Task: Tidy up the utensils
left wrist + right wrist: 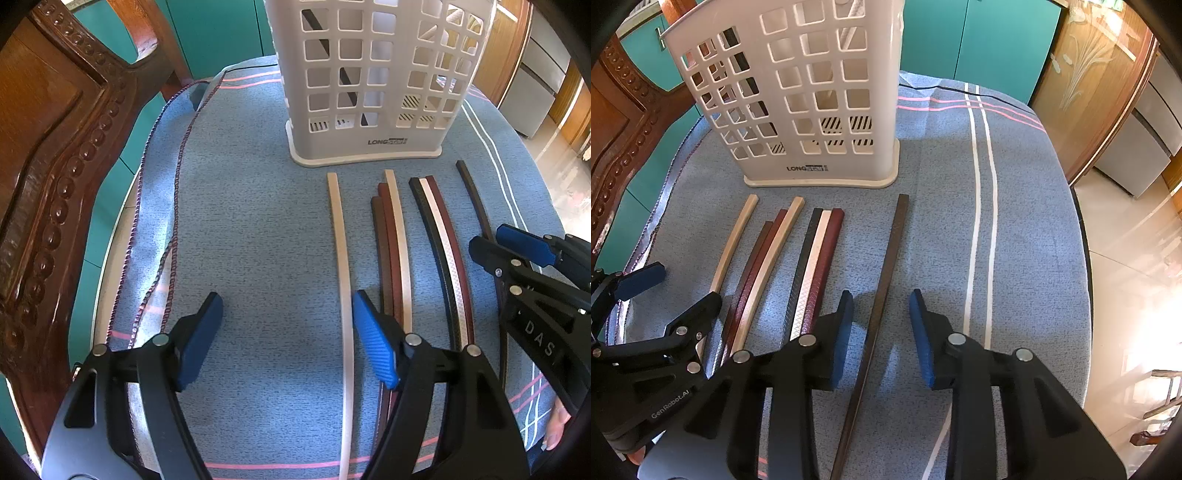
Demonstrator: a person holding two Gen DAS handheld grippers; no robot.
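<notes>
**A:** ok so what are the fingers doing here?

**B:** The left gripper (288, 339) sits at the bottom of its own view, spread wide, nothing in it. One pale chopstick (341, 280) runs up the frame just inside its right-hand finger (373, 347), but I can't tell if they actually touch. The other finger (201, 339) hangs over bare blue cloth (251, 221).

**A:** and the right one?

**B:** The right gripper (882, 339) is partly open, narrower than the left. A dark brown chopstick (882, 291) lies on the cloth between its fingers, running from bottom centre up toward the basket. The pads aren't pressing on it; there's a gap on both sides.

**A:** where's the rest of the stuff?

**B:** In the right wrist view, the other chopsticks lie side by side at centre left on the desk: a group of three, two reddish-brown plus a cream one (764, 269), then a black, white and maroon trio (816, 266). The white lattice basket (798, 103) stands upright at the top, just beyond their tips, with a few sticks already inside.
</notes>
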